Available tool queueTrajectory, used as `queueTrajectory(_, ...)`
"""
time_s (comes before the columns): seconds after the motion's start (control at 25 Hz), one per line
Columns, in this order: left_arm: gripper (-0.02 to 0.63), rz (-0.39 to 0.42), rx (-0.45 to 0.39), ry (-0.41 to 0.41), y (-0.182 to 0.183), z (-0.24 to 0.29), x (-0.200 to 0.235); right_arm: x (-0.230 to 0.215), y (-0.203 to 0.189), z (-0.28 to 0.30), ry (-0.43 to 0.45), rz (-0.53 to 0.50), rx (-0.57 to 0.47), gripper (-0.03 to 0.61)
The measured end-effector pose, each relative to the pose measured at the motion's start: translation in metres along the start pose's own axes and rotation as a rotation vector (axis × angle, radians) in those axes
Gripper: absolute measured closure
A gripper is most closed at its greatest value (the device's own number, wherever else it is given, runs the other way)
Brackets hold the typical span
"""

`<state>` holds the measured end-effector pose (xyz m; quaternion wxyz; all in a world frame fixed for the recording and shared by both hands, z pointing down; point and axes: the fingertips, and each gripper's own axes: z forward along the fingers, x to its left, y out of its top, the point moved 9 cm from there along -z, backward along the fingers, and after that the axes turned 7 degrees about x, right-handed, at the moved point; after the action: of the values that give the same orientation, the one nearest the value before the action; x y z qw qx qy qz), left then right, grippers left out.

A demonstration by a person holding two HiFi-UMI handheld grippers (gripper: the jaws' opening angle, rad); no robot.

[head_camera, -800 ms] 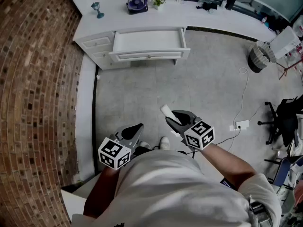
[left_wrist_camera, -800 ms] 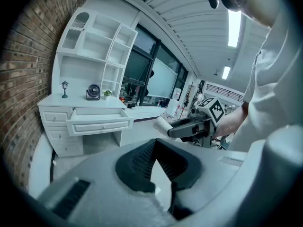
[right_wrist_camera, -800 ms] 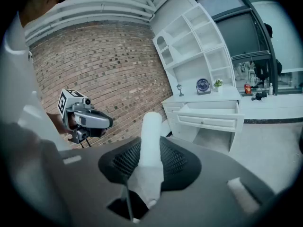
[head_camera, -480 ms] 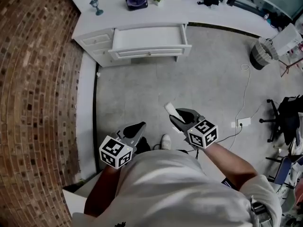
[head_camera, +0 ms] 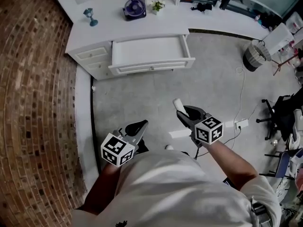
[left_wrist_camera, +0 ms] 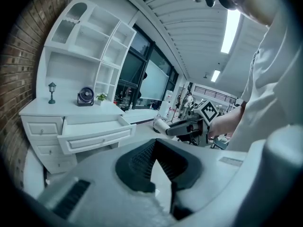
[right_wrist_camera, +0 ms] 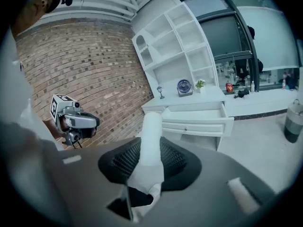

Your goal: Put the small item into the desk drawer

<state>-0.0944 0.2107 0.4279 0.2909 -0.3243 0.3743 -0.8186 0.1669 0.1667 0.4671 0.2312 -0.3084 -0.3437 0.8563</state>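
Note:
In the head view the white desk (head_camera: 142, 25) stands at the top with its wide drawer (head_camera: 149, 51) pulled open over the grey floor. My right gripper (head_camera: 185, 111) is shut on a small white cylindrical item (head_camera: 178, 104), which sticks out forward past the jaws. From the right gripper view the item (right_wrist_camera: 151, 131) points toward the open drawer (right_wrist_camera: 199, 119). My left gripper (head_camera: 139, 125) is held low at my left, shut with nothing in it (left_wrist_camera: 154, 143). The left gripper view also catches the drawer (left_wrist_camera: 94, 136) and the right gripper (left_wrist_camera: 182, 126). Both grippers are well short of the desk.
On the desktop stand a small lamp figure (head_camera: 88, 16), a purple fan (head_camera: 135, 7) and a potted plant (head_camera: 157, 5). A brick wall (head_camera: 33, 103) runs along the left. A bin (head_camera: 255, 56), a power strip (head_camera: 241, 124) with cable, and a chair (head_camera: 284, 117) stand at the right.
The desk and open drawer have come nearer and look larger. Both grippers have shifted slightly right and forward, and the right one still holds the white item.

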Motion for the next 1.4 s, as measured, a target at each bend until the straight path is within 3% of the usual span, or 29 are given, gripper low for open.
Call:
queueTrajectory(0.4, 0.609, 0.080, 0.032, -0.079, 0.037, -0.040, 0.136, 0.004, 0.085, 0.091, -0.117, 0.067, -0.049, 0.443)
queueTrajectory(0.64, 0.609, 0.060, 0.027, -0.100, 0.041, -0.049, 0.185, -0.018, 0.119, 0.124, -0.180, 0.114, -0.041, 0.443)
queueTrajectory(1.04, 0.609, 0.028, 0.011, -0.062, 0.076, -0.023, 0.241, -0.119, 0.177, 0.194, -0.234, 0.147, -0.019, 0.443)
queueTrajectory(1.24, 0.609, -0.005, -0.005, -0.005, 0.114, -0.002, 0.272, -0.189, 0.199, 0.237, -0.245, 0.207, 0.037, 0.443)
queueTrajectory(1.4, 0.608, -0.026, 0.009, 0.023, 0.140, 0.023, 0.293, -0.248, 0.211, 0.271, -0.278, 0.194, 0.103, 0.443)
